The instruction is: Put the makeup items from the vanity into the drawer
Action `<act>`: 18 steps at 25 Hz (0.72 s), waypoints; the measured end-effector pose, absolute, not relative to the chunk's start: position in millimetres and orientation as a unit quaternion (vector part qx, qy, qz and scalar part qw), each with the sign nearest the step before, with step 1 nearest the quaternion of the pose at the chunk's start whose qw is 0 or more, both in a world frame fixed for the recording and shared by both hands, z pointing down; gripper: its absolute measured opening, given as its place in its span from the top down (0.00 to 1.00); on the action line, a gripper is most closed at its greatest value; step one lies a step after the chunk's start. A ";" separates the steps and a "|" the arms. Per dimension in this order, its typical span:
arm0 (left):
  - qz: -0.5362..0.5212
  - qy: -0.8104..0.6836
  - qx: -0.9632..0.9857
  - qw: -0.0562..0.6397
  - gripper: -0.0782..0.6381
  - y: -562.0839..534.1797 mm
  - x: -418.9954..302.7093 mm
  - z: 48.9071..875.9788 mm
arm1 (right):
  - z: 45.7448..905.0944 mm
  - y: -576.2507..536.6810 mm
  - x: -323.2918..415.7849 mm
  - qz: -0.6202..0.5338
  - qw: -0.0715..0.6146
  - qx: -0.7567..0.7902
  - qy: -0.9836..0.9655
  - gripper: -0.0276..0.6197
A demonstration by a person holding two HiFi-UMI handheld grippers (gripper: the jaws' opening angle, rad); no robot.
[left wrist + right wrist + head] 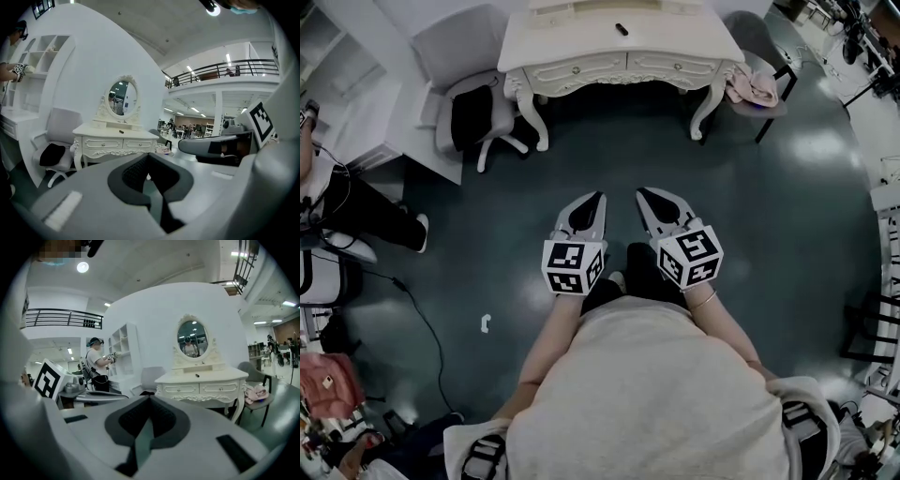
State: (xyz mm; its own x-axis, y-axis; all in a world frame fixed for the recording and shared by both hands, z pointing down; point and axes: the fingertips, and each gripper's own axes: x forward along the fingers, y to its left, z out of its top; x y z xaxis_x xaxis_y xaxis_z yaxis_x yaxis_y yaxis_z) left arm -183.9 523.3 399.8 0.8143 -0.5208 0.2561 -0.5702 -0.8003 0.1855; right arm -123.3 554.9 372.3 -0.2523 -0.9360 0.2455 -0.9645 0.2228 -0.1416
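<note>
The person stands on the floor (787, 206), well back from the vanity (622, 56) and facing it, with both grippers held low and side by side in front of the body, pointing at it. The left gripper (600, 195) has its fingers (133, 176) pressed together to a point, with nothing between them. The right gripper (640, 191) is the same: its fingers (129, 420) are closed tip to tip and empty. The two grippers are near each other but apart.

One small dark item (622, 29) lies about the middle of the surface (553, 37), between the front edge and the base of the oval mirror (192, 338). It is too small to tell what kind of makeup it is. Under the front edge the two drawers (575, 70) sit side by side, both closed.

Off the left edge of the surface stands a pale chair (459, 47) with a dark cushion (473, 114) on its seat. Off the right edge stands another chair (769, 47) with a pink cloth (752, 87) on it. A second person (96, 366) stands at white shelves (123, 348) to the left, well away from the vanity. A small white scrap (485, 323) lies on the floor to the left of the person holding the grippers.
</note>
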 end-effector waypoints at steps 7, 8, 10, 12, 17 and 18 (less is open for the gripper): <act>0.090 -0.289 0.945 0.125 0.88 500.0 -173.9 394.5 | 362.7 524.3 -127.5 0.137 0.032 0.582 -0.801 0.95; 0.088 -0.291 0.945 0.122 0.88 491.4 -172.3 392.9 | 362.1 515.8 -126.9 0.134 0.033 0.579 -0.803 0.95; 0.085 -0.299 0.943 0.116 0.88 469.3 -169.2 390.1 | 361.1 497.0 -122.8 0.128 0.032 0.574 -0.808 0.95; 0.080 -0.311 0.940 0.114 0.88 445.2 -167.0 387.3 | 362.5 476.7 -117.5 0.123 0.034 0.568 -0.813 0.95; 0.070 -0.330 0.935 0.109 0.88 380.6 -151.7 378.6 | 360.8 410.9 -88.6 0.114 0.038 0.566 -0.815 0.95; 0.071 -0.332 0.934 0.108 0.88 367.6 -146.6 377.5 | 357.6 397.7 -81.0 0.113 0.035 0.566 -0.816 0.95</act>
State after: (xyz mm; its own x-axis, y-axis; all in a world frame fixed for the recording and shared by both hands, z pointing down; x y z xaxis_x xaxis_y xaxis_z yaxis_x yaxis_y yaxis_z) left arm -146.6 367.6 377.5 0.7693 -0.6055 0.2039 -0.6361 -0.7557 0.1556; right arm -81.0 397.7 357.6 -0.3572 -0.9157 0.1844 -0.9313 0.3340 -0.1452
